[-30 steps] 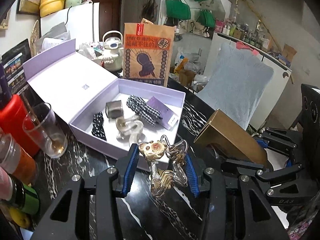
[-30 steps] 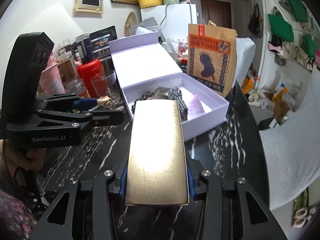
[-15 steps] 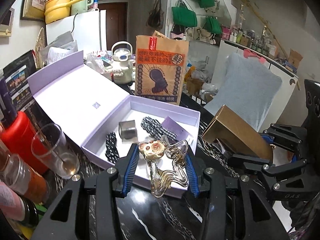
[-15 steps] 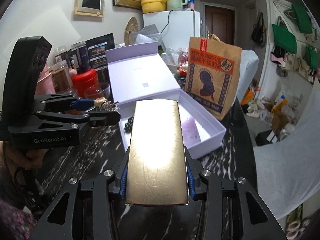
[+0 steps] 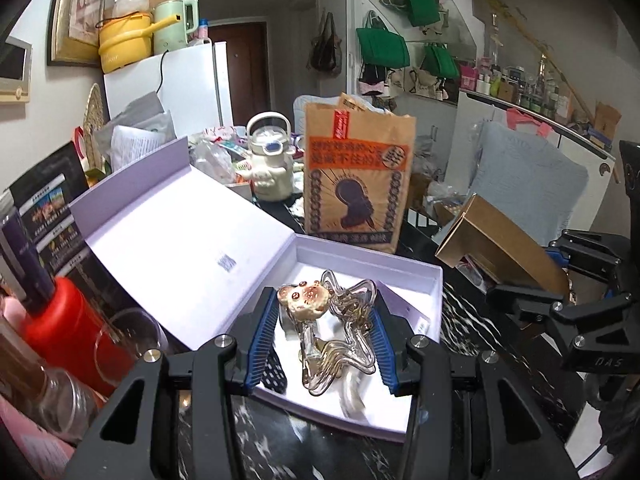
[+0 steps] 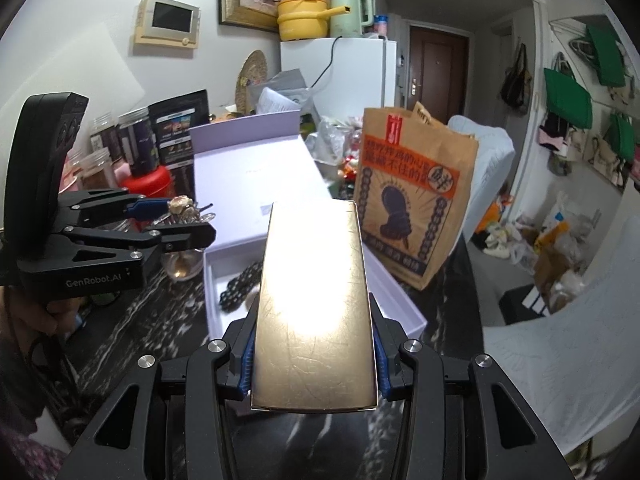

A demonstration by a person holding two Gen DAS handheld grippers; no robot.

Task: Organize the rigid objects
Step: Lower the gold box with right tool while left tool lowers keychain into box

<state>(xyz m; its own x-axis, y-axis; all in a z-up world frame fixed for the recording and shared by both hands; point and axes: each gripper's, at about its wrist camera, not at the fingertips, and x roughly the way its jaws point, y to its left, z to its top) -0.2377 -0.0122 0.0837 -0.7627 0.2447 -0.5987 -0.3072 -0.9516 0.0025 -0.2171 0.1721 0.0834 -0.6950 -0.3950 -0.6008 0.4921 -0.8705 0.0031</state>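
Observation:
My left gripper [image 5: 326, 340] is shut on a clear wavy hair claw clip [image 5: 336, 344] topped with a cream bear charm [image 5: 306, 300], held above the near part of the open lilac box [image 5: 436, 280]. My right gripper [image 6: 314, 354] is shut on a flat gold box [image 6: 314, 304], which hides much of the lilac box [image 6: 396, 300] behind it. The gold box [image 5: 500, 246] and right gripper show at the right of the left wrist view. The left gripper [image 6: 176, 224] with the clip shows at the left of the right wrist view. A dark patterned hair tie [image 6: 240, 288] lies in the lilac box.
The lilac lid [image 5: 180, 240] lies open to the left. A brown paper bag [image 5: 356, 184] stands behind the box, a white teapot [image 5: 270, 168] beside it. A red canister [image 5: 68, 328], a drinking glass [image 5: 124, 340] and jars crowd the left. The tabletop [image 5: 464, 320] is black marble.
Both grippers have risen and moved forward over the lilac box with their loads; the box now sits lower and closer in both views. Neither grip has changed.

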